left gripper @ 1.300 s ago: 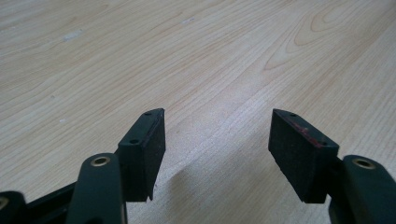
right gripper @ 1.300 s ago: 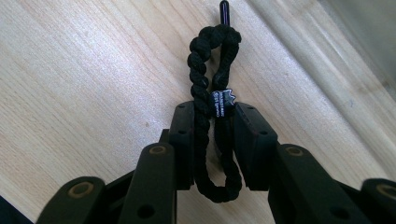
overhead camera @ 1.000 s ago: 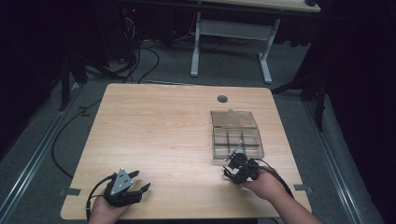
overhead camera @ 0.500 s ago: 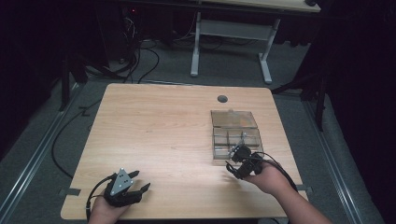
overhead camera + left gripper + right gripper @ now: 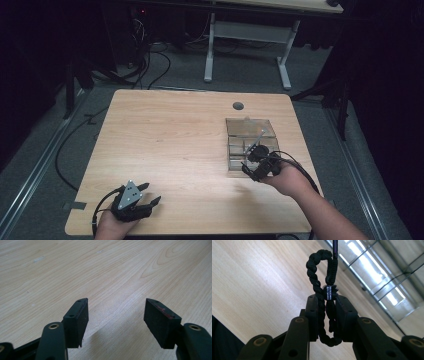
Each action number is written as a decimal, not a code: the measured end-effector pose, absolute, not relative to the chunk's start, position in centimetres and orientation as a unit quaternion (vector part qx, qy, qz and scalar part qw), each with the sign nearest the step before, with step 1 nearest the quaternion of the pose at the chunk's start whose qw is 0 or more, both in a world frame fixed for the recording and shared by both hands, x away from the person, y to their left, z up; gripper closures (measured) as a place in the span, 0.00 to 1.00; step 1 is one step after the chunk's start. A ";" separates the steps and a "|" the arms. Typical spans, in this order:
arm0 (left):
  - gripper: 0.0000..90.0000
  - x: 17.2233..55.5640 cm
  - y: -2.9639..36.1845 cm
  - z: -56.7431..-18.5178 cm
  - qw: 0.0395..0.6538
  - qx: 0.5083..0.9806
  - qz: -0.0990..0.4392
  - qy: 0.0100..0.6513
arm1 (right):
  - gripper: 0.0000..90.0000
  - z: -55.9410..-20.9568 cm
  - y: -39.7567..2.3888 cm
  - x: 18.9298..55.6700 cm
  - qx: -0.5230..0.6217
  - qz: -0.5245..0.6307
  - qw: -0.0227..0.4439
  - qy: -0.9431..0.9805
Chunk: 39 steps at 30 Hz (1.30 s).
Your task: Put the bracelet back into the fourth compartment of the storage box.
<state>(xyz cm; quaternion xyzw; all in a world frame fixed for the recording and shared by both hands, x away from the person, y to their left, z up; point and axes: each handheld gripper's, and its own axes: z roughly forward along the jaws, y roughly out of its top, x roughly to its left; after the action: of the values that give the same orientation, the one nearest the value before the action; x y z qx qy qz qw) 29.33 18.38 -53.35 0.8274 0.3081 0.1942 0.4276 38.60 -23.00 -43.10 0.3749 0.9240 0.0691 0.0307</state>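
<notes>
My right gripper [image 5: 326,300] is shut on a black braided cord loop [image 5: 318,272] that carries a small black bead [image 5: 330,292]. A thin dark rod [image 5: 335,247] runs up from the top of the loop. In the high view the right gripper [image 5: 254,161] hangs over the near edge of a clear compartment box [image 5: 250,121], with the thin rod [image 5: 259,137] slanting up over the box. My left gripper [image 5: 148,196] rests at the table's near left corner, open, with nothing between its jaws [image 5: 116,312].
The wooden table [image 5: 170,135] has a round cable hole [image 5: 238,106] near its far edge. The clear box [image 5: 387,277] is split into several compartments. Cables and a white desk frame [image 5: 247,35] lie on the floor beyond the table.
My right gripper has moved a little forward and up over the box's near edge, carrying the cord and rod. The left gripper has stayed put.
</notes>
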 end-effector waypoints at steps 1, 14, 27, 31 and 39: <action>0.41 29.3 18.4 -53.4 0.428 0.827 0.194 0.308 | 0.82 -42.9 -22.8 38.6 0.400 0.063 0.019 0.914; 0.41 29.4 18.4 -53.4 0.427 0.828 0.193 0.307 | 0.82 -42.3 -21.6 41.4 0.400 0.057 0.025 0.914; 0.41 29.4 18.4 -53.4 0.428 0.829 0.191 0.306 | 0.82 -43.6 -20.6 44.5 0.405 0.047 0.019 0.913; 0.41 29.4 18.4 -53.4 0.427 0.829 0.191 0.305 | 0.82 -43.9 -20.5 45.0 0.410 0.042 0.016 0.911; 0.41 29.4 18.4 -53.4 0.429 0.828 0.191 0.306 | 0.83 -45.7 -19.9 46.0 0.400 0.026 0.010 0.916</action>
<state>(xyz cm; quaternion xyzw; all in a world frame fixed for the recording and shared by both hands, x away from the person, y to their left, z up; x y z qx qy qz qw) 29.39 18.37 -53.37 0.8283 0.3058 0.1908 0.4290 45.98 -19.85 -45.75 0.3998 0.9162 0.0256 0.0096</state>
